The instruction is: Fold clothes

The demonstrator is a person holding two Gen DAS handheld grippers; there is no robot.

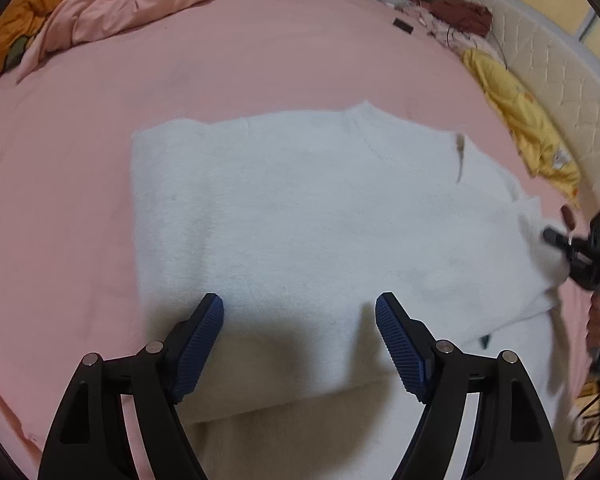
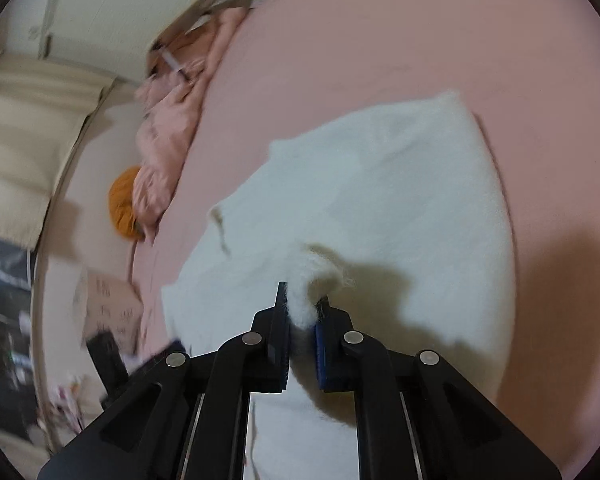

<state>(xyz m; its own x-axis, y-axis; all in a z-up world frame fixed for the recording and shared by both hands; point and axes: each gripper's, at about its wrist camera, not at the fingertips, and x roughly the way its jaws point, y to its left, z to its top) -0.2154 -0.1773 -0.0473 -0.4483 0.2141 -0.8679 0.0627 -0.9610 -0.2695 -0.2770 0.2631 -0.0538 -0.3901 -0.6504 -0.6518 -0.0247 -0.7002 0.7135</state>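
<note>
Right wrist view: the right claw [image 2: 302, 312] is pinched tight on a tuft of the white sweater [image 2: 400, 208], likely a sleeve end gathered for the next fold. Left claw [image 1: 299, 320] gapes wide above the hem, gripping nothing. That sweater lies flat on the pink bed [image 1: 260, 60]. Farther off, a crumpled pink duvet [image 1: 140, 0] and yellow cloth [image 1: 528, 120] sit clear of it.
</note>
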